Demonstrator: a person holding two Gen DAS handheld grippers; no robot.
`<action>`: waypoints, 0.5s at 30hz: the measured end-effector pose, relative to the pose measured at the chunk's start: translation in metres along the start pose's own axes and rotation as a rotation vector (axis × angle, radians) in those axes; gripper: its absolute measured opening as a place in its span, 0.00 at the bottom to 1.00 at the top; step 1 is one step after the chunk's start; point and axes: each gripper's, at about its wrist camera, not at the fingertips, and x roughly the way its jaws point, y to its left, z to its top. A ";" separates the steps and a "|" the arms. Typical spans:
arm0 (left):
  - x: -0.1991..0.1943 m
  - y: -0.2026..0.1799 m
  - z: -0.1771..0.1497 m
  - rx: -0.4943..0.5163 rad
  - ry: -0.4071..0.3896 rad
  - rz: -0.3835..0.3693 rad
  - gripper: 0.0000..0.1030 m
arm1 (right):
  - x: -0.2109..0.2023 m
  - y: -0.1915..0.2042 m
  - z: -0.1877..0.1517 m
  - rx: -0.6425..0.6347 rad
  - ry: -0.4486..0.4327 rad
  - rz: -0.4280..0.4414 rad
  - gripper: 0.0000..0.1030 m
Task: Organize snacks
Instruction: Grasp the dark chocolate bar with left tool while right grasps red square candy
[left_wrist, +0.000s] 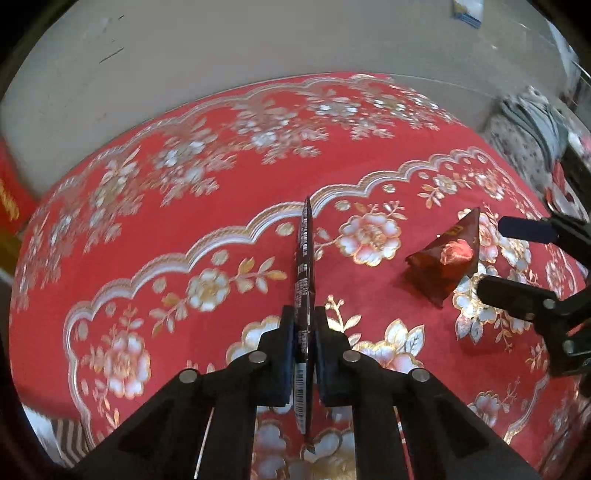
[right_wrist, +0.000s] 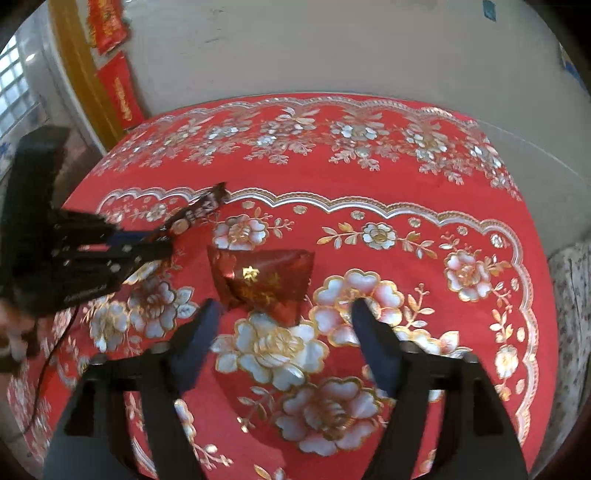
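While the left gripper (left_wrist: 304, 350) pinches a dark flat snack packet (left_wrist: 304, 280) edge-on at centre frame of the left wrist view, the red pyramid pouch (right_wrist: 264, 282) sits loose on the red floral tablecloth (right_wrist: 369, 184), mid-frame in the right wrist view. The right gripper (right_wrist: 284, 332) hangs just below the pouch in the frame, jaws spread wide, nothing between them. The packet looks light and thin, probably floppy past the pads, with a slick foil wrap (may slide if the grip is loosened). The pouch looks light, puffy and crinkly, and it likely crushes under hard pressure. Best hold, as I judge it: across its lower body or a sealed seam, not the pointed tip.
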 end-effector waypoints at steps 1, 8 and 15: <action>-0.001 0.001 -0.002 -0.021 0.001 0.002 0.09 | 0.003 0.002 0.001 0.011 0.001 -0.021 0.82; -0.012 -0.002 -0.014 -0.061 0.005 0.008 0.09 | 0.024 0.021 0.010 0.003 0.005 -0.129 0.82; -0.019 -0.007 -0.025 -0.058 -0.002 0.010 0.09 | 0.029 0.018 0.012 -0.002 -0.030 -0.112 0.34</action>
